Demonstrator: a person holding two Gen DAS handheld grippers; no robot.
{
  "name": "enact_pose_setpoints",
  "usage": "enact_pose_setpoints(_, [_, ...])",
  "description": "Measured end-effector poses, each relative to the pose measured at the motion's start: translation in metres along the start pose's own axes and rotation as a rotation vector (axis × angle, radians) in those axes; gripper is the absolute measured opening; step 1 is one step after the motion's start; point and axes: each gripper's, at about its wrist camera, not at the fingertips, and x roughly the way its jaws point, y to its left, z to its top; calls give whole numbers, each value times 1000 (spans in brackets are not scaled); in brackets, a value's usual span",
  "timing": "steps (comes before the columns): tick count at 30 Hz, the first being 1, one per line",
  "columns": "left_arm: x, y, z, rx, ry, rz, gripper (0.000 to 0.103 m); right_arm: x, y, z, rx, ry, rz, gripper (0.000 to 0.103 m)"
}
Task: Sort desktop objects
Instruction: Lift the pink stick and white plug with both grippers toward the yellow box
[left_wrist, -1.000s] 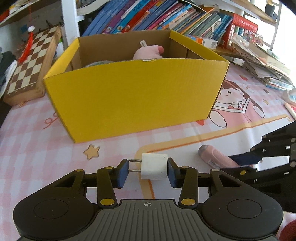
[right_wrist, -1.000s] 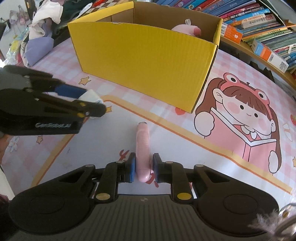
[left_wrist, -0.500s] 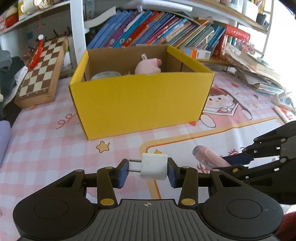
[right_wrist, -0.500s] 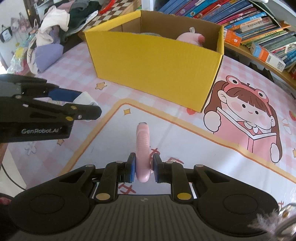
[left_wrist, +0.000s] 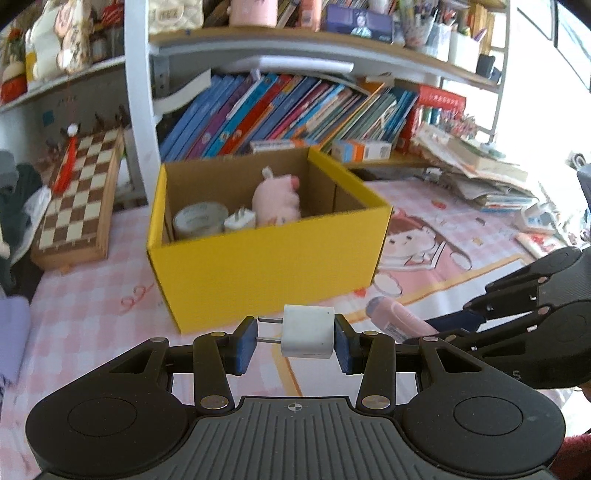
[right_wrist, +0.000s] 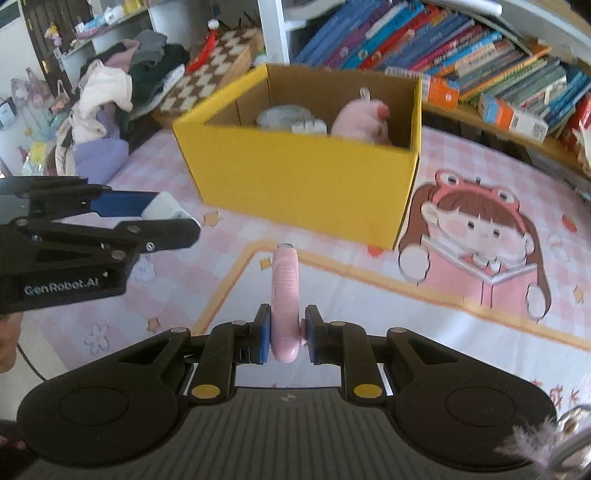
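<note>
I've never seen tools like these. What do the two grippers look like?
Both are matte black plastic linkages with brass-coloured rivets, a ribbed grey base and blue pads on the fingers. The left gripper bears white "GenRobot.AI" lettering on its side. The right gripper looks alike.

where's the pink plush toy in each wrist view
Left wrist view: the pink plush toy sits upper centre, inside the yellow box, right of a white plug and a tape roll.
Right wrist view: the toy sits upper right of centre, at the box's right end, partly hidden by the front wall.
Shared landmark: the yellow box, open-topped, on the pink checked mat.
</note>
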Motion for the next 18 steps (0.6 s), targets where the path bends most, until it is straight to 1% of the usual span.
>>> enact_pose_setpoints(7, [-8,1,30,51,-88,0,42,-20,-3,36,-33,-102,-24,18])
enact_pose_setpoints(12, [-5,4,51,75,-137,24,42,-23,-10,67,-65,-162,-40,18])
enact_pose_setpoints(18, [8,13,73,82,-161,63,42,-15,-19,103,-105,-199,-58,18])
